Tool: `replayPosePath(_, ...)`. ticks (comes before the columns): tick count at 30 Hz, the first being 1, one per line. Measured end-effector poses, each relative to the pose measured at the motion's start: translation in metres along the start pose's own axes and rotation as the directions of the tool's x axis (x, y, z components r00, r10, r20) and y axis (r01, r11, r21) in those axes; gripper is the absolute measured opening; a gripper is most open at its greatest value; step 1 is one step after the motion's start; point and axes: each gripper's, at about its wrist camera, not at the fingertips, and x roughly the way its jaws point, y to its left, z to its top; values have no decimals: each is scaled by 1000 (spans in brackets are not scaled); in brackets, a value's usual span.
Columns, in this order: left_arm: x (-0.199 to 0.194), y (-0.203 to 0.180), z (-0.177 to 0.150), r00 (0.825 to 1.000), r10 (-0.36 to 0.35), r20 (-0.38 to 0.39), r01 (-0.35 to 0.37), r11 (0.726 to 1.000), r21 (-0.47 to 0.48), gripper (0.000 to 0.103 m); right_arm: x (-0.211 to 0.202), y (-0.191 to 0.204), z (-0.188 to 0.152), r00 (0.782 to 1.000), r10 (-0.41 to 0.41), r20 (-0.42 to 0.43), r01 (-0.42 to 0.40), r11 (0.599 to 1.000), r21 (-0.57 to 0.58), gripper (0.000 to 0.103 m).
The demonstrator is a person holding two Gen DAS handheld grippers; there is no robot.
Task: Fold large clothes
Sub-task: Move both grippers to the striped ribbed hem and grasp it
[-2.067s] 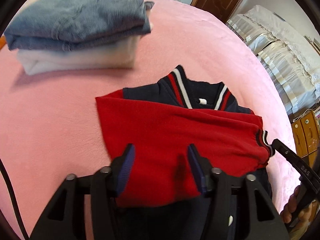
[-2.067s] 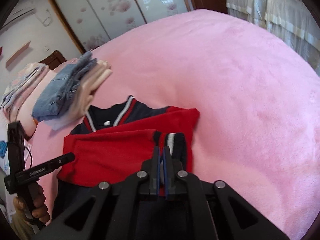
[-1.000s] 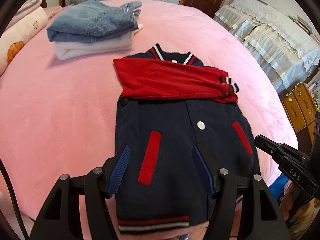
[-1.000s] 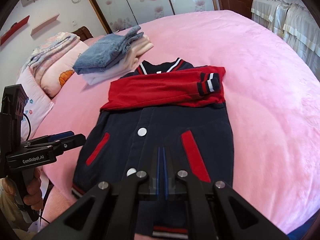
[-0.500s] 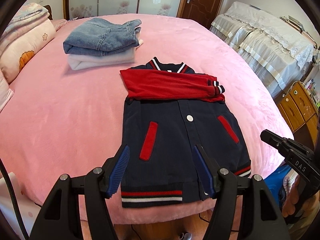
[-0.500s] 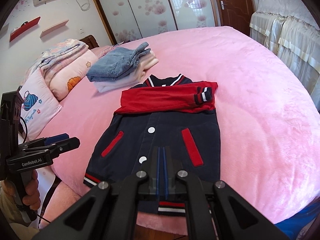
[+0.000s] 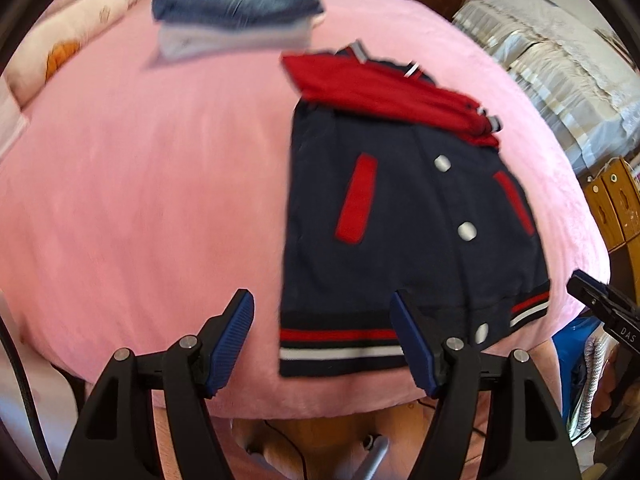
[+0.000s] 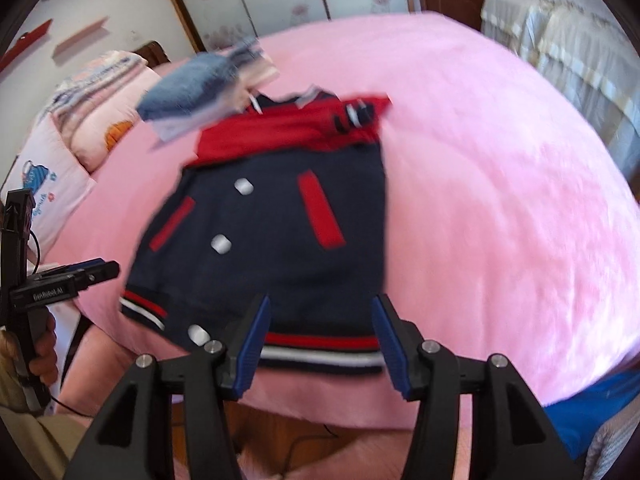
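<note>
- Just beyond both pairs of fingertips, at the near edge of the pink bed [image 7: 140,200], lies the navy jacket [image 7: 404,216], front up and flat, its red sleeves [image 7: 376,88] folded across the chest at the far end.
- The striped hem [image 8: 316,350] is the nearest part of the jacket; in the right wrist view it sits between and just past the two blue pads, and nothing shows them touching it.
- The right gripper [image 8: 320,338] has just been opening; its jaws stand moderately apart with no cloth pinched in them.
- The left gripper [image 7: 322,338] is spread wide, also opening a little; the hem's left corner shows in the gap, not gripped.
- Farther off, past the jacket's collar and to the left of it, a stack of folded clothes [image 7: 236,12] rests on the bed, blue denim on top.
- No container holds any garment; all lie directly on the bed.
- Pillows [image 8: 88,128] sit far left.
</note>
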Motion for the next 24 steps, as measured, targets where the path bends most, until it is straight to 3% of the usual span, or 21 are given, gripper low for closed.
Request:
replayPosePath(5,24,19,-14,996,-73,-56,70,996,-60,69,14,-25,-16,998,36,-59,-33,998,53,53)
replayPosePath(14,38,38,-22,980,-200,-23,196,974,-117,69,38,-32,-24,992,64,-105,-61,998,31,48)
replayPosePath(18,42,42,-24,975,-220,-18,216,968,-124,65,48,-31,-25,990,77,-120,-76,997,15,48)
replayPosePath(19,42,42,-24,974,-225,-16,221,967,-125,62,49,-30,-25,989,82,-120,-81,997,14,46)
replayPosePath(20,41,42,-24,973,-228,-16,225,966,-125,60,51,-30,-25,988,94,-122,-93,996,12,37)
replayPosePath(22,41,38,-24,966,-257,-20,253,960,-117,45,52,-29,-24,984,120,-132,-119,993,13,30)
replayPosePath(24,42,32,-24,964,-264,-26,261,960,-102,44,51,-28,-23,983,128,-133,-128,992,8,29)
